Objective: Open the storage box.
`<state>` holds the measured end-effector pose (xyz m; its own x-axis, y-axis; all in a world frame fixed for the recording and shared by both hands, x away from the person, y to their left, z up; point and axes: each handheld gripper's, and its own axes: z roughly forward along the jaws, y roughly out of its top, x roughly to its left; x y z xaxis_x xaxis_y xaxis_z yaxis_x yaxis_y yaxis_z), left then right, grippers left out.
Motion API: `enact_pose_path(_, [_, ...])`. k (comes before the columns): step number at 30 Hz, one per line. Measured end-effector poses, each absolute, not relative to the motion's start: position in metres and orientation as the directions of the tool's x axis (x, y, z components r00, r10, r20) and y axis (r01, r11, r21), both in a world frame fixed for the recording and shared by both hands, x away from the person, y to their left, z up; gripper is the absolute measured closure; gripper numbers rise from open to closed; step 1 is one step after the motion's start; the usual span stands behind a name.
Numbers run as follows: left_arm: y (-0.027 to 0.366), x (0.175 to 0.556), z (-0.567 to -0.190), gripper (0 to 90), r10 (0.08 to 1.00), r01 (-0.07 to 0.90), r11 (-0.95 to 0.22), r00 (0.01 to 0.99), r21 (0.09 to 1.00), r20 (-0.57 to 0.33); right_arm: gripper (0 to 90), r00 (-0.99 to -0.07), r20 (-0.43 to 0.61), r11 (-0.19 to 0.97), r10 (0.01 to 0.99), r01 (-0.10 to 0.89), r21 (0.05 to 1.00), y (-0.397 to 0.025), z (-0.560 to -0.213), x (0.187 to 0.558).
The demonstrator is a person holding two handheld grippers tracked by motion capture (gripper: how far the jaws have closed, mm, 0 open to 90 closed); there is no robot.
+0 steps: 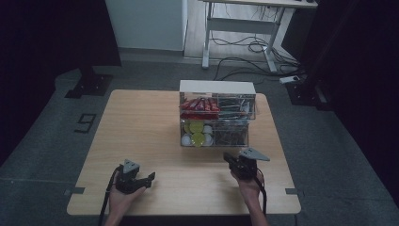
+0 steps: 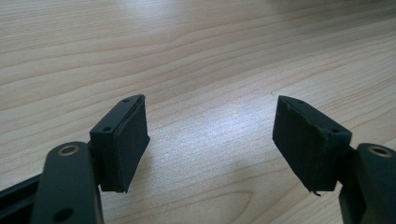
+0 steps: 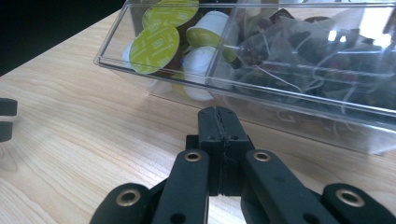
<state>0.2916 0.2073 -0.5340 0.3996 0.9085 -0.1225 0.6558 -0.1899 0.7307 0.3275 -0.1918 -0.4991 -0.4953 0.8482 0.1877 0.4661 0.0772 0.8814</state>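
Observation:
A clear two-tier plastic organiser [image 1: 216, 120] stands at the back middle of the wooden table [image 1: 141, 122]. Its lower tier holds yellow-lidded coffee capsules [image 3: 156, 44] on the left and dark tea bags [image 3: 317, 60] on the right. The upper tier carries red packets [image 1: 200, 104]. My left gripper [image 1: 149, 179] rests near the front left edge, jaws wide apart over bare wood [image 2: 210, 135], nothing between them. My right gripper [image 3: 218, 122] is shut with nothing in it, pointing at the lower tier's front wall from a short way off; it also appears at the front right [image 1: 229, 159].
A white box [image 1: 216, 87] sits behind the organiser. Off the table, a desk frame [image 1: 240, 28] and loose cables [image 1: 254, 52] lie on the floor at the back. Bare wood spreads across the table's left half.

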Motion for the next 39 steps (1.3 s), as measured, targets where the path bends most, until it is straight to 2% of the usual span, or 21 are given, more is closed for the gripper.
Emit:
enact_pose_path(3, [0.208,0.291,-0.533,26.9,0.909,0.655,-0.186,0.398,0.733,-0.125,89.5,-0.505,0.156,0.113,0.849,0.461,0.880,-0.187,-0.499,0.332])
enact_pose_path(11, [0.209,0.290,-0.530,26.8,0.907,0.650,-0.185,0.401,0.737,-0.126,89.5,-0.517,0.157,0.136,0.841,0.484,0.865,-0.175,-0.506,0.340])
enact_pose_path(39, [0.208,0.291,-0.533,26.6,0.908,0.658,-0.195,0.401,0.727,-0.119,89.5,-0.449,0.179,0.081,0.875,0.501,0.862,-0.192,-0.515,0.358])
